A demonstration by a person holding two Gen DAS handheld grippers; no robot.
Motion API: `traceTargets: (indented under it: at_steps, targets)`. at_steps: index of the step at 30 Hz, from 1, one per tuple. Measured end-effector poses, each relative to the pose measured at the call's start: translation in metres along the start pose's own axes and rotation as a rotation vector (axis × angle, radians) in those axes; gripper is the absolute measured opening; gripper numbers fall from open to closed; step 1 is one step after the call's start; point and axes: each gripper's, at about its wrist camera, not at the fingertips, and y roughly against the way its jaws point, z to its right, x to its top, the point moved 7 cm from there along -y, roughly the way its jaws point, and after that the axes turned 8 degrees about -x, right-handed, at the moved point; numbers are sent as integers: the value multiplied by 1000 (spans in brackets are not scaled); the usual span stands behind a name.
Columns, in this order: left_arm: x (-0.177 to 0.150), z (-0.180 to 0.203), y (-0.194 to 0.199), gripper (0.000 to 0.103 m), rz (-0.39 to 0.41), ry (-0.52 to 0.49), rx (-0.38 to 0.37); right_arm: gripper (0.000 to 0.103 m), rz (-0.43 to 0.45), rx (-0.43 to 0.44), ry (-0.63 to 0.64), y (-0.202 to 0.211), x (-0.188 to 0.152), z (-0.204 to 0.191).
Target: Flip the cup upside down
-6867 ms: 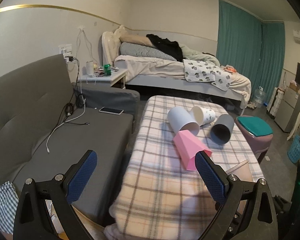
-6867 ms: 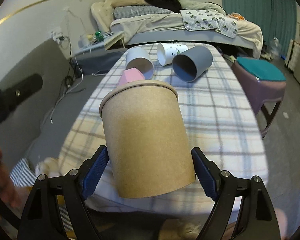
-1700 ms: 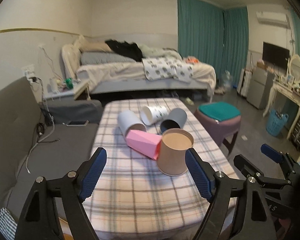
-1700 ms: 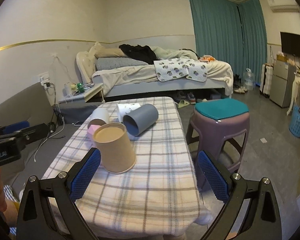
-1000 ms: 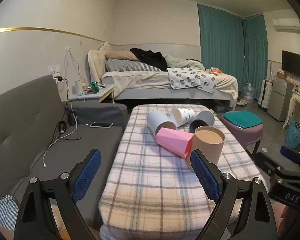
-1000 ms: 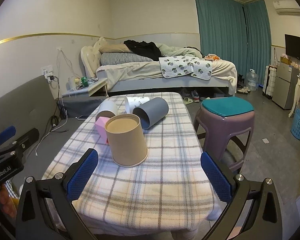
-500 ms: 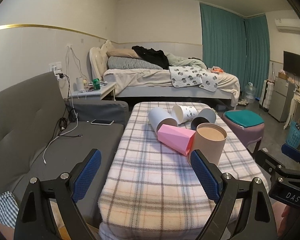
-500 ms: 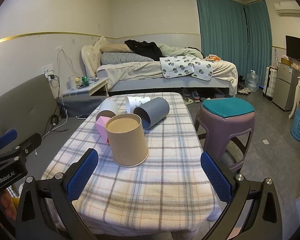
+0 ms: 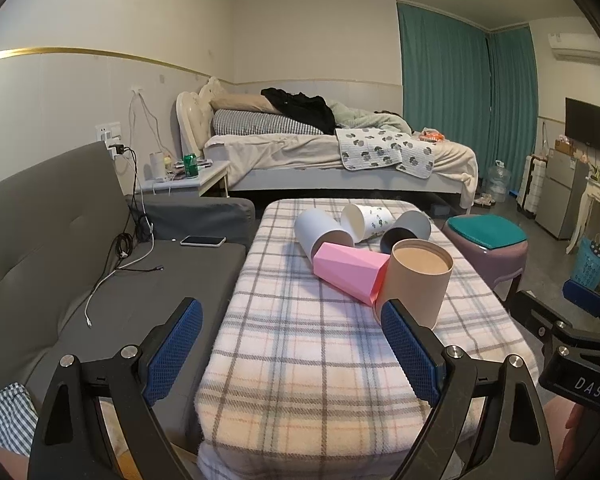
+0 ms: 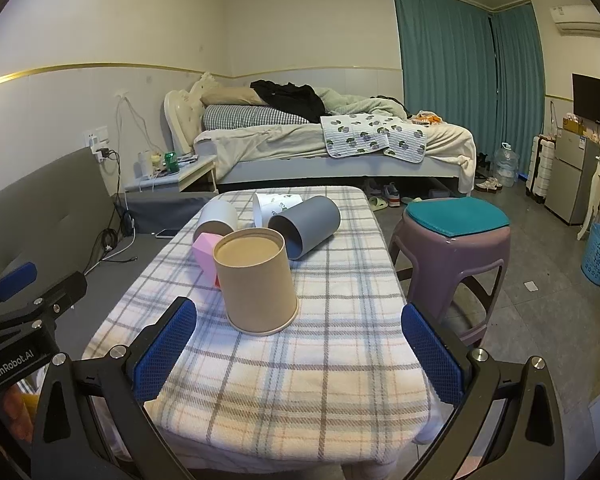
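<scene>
A brown paper cup stands upside down, wide rim down, on the plaid-covered table; it also shows in the left wrist view. My right gripper is open and empty, held back from the cup at the table's near edge. My left gripper is open and empty, near the table's left front corner. Behind the brown cup, a pink cup, a white cup, a patterned white cup and a grey cup lie on their sides.
A grey sofa with a phone and cables runs along the table's left. A purple stool with a teal cushion stands to the right. A bed lies beyond the table.
Earlier my right gripper held the brown cup; it now stands released on the table. Over the last second both grippers have barely moved.
</scene>
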Motion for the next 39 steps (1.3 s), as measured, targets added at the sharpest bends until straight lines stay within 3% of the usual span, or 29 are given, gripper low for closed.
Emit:
traceTargets:
  at_steps: [39]
  targets:
    - [-5,3,-6,94,-6,-11,2,103,-2,-10,1,0,-2,3]
